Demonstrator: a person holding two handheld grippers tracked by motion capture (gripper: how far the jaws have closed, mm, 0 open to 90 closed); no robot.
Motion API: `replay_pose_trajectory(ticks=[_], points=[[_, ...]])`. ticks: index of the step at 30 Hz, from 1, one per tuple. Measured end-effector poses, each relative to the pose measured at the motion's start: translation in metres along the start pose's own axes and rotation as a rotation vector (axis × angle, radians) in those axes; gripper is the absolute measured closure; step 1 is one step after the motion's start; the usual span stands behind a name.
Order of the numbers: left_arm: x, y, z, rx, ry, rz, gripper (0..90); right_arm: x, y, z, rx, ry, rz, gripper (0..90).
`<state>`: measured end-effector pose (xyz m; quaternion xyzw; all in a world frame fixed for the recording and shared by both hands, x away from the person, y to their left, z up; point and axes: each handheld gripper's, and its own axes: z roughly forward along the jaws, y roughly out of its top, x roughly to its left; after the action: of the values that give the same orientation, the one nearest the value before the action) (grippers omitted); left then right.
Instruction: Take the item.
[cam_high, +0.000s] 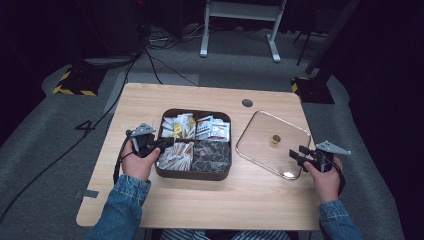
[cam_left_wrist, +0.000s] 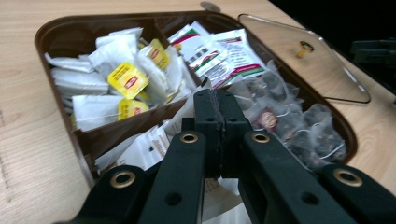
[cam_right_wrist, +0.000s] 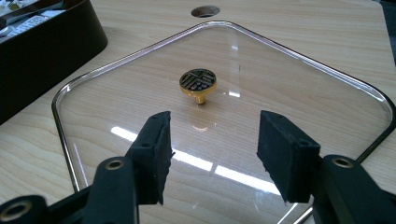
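A dark brown tray (cam_high: 192, 174) with compartments holds tea bags and sachets. My left gripper (cam_high: 169, 142) hovers over its near-left compartment of white sachets (cam_high: 176, 155). In the left gripper view its jaws (cam_left_wrist: 217, 109) are pressed together. A white sachet (cam_left_wrist: 180, 119) lies right against the tips, and I cannot tell whether it is pinched. The clear glass lid (cam_high: 260, 131) with a gold knob (cam_high: 275, 138) lies flat on the table to the right of the tray. My right gripper (cam_high: 296, 154) stands open at the lid's near-right edge. The knob (cam_right_wrist: 198, 82) is ahead of its jaws (cam_right_wrist: 212, 144), with nothing between them.
The far-left compartment holds yellow-tagged tea bags (cam_left_wrist: 128, 80), the far-right one red and green packets (cam_left_wrist: 219, 53), and the near-right one dark mesh bags (cam_left_wrist: 280, 116). A cable hole (cam_high: 247, 103) sits in the table's far side. Cables and a stand's legs (cam_high: 240, 30) are on the floor beyond.
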<state>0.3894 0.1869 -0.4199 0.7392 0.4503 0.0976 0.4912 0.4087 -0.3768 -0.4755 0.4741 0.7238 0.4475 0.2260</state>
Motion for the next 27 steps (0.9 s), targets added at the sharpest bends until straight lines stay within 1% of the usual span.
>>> replay_pose_trajectory(ticks=[3, 7, 11, 14, 19, 21, 22, 24, 27], points=[[-0.003, 0.002, -0.002, -0.008, -0.023, -0.001, 89.1, 0.000, 0.000, 0.000, 0.001, -0.001, 0.001, 46.2], [-0.008, 0.004, -0.004, -0.014, -0.034, 0.013, 89.1, 0.000, 0.000, 0.000, 0.001, -0.002, 0.000, 46.2], [-0.015, 0.005, -0.002, 0.009, -0.057, 0.035, 89.1, -0.001, 0.000, 0.000, 0.001, -0.004, 0.000, 46.2], [-0.021, 0.006, 0.000, 0.014, -0.076, 0.049, 89.0, 0.000, 0.000, 0.000, 0.000, -0.001, -0.003, 46.2], [-0.037, 0.008, 0.003, 0.034, -0.118, 0.096, 89.1, 0.001, 0.001, 0.000, -0.001, 0.001, -0.003, 46.0], [-0.047, 0.006, 0.008, 0.056, -0.131, 0.118, 89.1, 0.001, 0.001, 0.000, -0.001, 0.001, -0.002, 46.0], [-0.050, 0.006, 0.010, 0.067, -0.138, 0.126, 89.0, 0.001, 0.001, 0.000, 0.000, 0.002, -0.002, 46.0], [-0.057, 0.004, 0.016, 0.090, -0.160, 0.141, 89.0, 0.002, 0.001, 0.000, 0.002, 0.004, -0.004, 45.9], [-0.067, 0.001, 0.023, 0.108, -0.181, 0.165, 89.0, 0.003, 0.001, 0.001, 0.003, 0.008, -0.005, 45.7]])
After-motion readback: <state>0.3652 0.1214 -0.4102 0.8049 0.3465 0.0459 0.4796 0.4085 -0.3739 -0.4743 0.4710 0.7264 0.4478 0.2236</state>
